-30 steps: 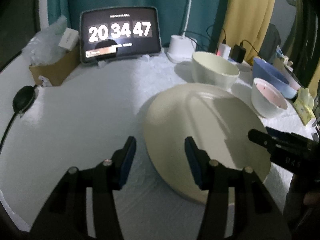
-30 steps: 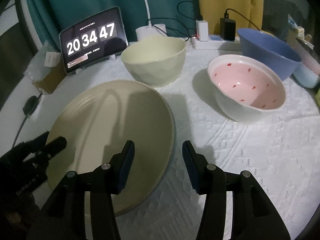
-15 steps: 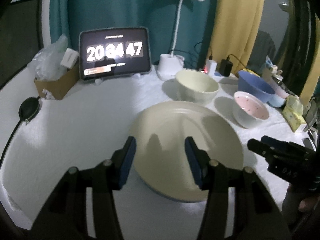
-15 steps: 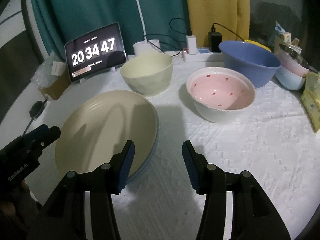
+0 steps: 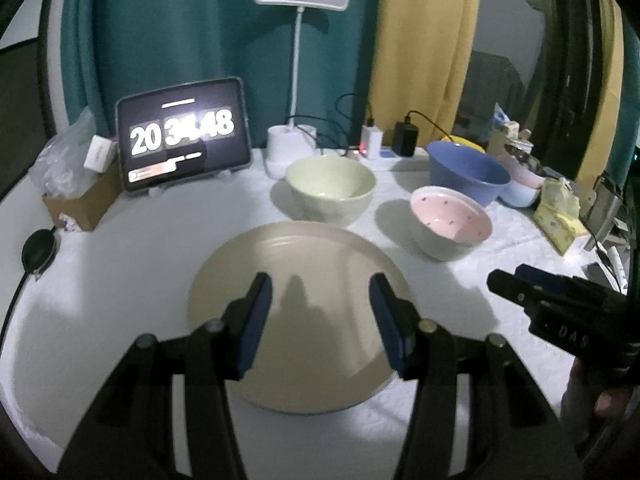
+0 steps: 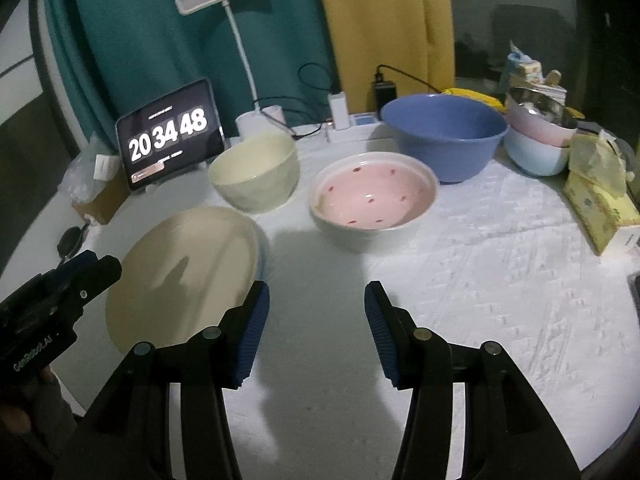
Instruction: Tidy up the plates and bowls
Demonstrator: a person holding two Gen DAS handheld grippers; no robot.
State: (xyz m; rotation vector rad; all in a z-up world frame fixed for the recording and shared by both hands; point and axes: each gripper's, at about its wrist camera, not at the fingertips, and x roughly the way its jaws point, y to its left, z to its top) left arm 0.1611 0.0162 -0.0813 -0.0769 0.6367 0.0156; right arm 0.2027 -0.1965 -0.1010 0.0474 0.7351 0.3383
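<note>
A large cream plate (image 5: 300,320) lies flat on the white cloth, also in the right wrist view (image 6: 188,268). Behind it stand a cream bowl (image 5: 330,190) (image 6: 256,178), a pink spotted bowl (image 5: 450,226) (image 6: 372,204) and a blue bowl (image 5: 466,176) (image 6: 444,134). My left gripper (image 5: 320,320) is open and empty, raised above the plate's near half. My right gripper (image 6: 316,332) is open and empty, above bare cloth right of the plate. Each gripper shows in the other's view, the right one (image 5: 540,300) and the left one (image 6: 60,288).
A tablet clock (image 5: 184,136), a desk lamp (image 5: 298,80) and chargers stand at the back. A cardboard box with plastic (image 5: 80,196) sits at left. Stacked pastel bowls (image 6: 536,140) and a yellow tissue pack (image 6: 600,204) sit at right. A black cable puck (image 5: 38,256) lies left.
Both grippers have lifted and pulled back from the plate, so more of the table shows. The plate stays flat on the cloth. The clock went from 47 to 48.
</note>
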